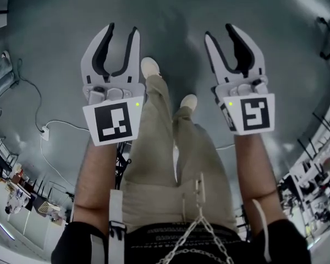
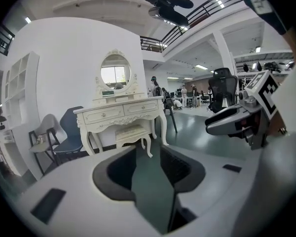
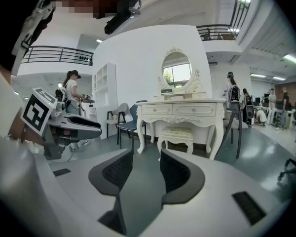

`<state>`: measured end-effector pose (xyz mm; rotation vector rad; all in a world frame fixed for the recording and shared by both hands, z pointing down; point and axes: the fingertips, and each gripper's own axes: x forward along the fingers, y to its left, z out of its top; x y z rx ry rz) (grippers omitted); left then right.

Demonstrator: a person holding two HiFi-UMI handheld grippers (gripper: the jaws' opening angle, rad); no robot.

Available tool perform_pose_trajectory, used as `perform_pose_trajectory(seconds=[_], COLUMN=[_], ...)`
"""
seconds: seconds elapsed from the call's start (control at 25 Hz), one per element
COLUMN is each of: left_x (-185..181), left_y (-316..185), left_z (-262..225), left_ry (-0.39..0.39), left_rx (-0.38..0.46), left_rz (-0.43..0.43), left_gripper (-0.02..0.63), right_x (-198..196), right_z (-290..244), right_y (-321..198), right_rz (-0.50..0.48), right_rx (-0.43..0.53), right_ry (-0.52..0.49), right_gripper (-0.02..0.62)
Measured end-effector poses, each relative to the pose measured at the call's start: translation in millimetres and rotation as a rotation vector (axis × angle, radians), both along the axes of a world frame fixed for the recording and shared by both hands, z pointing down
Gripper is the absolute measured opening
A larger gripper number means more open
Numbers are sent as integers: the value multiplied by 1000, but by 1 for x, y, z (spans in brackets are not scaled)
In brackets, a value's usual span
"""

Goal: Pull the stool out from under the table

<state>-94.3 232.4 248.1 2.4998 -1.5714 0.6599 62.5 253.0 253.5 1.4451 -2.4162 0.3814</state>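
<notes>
Both grippers hang in open air over the grey floor [image 1: 170, 15], well short of the furniture. The left gripper [image 1: 122, 33] has its jaws spread with nothing but floor showing between the dark pads. The right gripper [image 1: 220, 33] stands parted the same way and is also empty. They are level with each other and well apart. The person's legs and pale shoes [image 1: 150, 66] show between them.

The stool [image 3: 176, 135] is cream-white with a cushioned top. It sits on the floor under the white dressing table [image 3: 180, 110], tucked between the table's curved front legs. Only its front edge and front legs stand out past the table's apron. The table backs against a white wall, with an oval mirror [image 3: 176, 69] rising from its rear edge.

The floor between the jaws and the stool's front edge is bare. In the right gripper view, a dark chair [image 3: 130, 120] and a pale chair [image 3: 117, 113] stand close beside the table's left end. A dark frame [image 3: 233, 125] leans near the right front leg. A white cable [image 1: 49, 126] and its plug lie on the floor off to the person's left, clear of the lane ahead. People and desks stand well beyond the table's right end.
</notes>
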Motion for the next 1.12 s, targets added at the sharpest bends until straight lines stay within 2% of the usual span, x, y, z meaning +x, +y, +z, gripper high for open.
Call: perform_pose_trajectory(seconds=[0.4,0.6,0.72,0.88,1.12], left_x=[-24,-32,-39,-47,-50], left_y=[-49,-64,-69,-77,-80], left_z=[21,15,15,-3,3], left_ry=[-9,-38,-57,-22,-5], left_rx=[-86,-71,-92,-47,-64], left_rz=[86,107,101,92,94], left_gripper=[164,164,164,163,163], right_x=[-18,-15,-14,-22,-37], right_z=[11,4,-3,-14,-15], right_y=[-48,-60,-69,-82,-94], right_rz=[57,60,75,88,65], right_rx=[-37,-26,-27,-21,-9], right_ry=[53,78,69,55,73], right_gripper=[169,169,169,169,169])
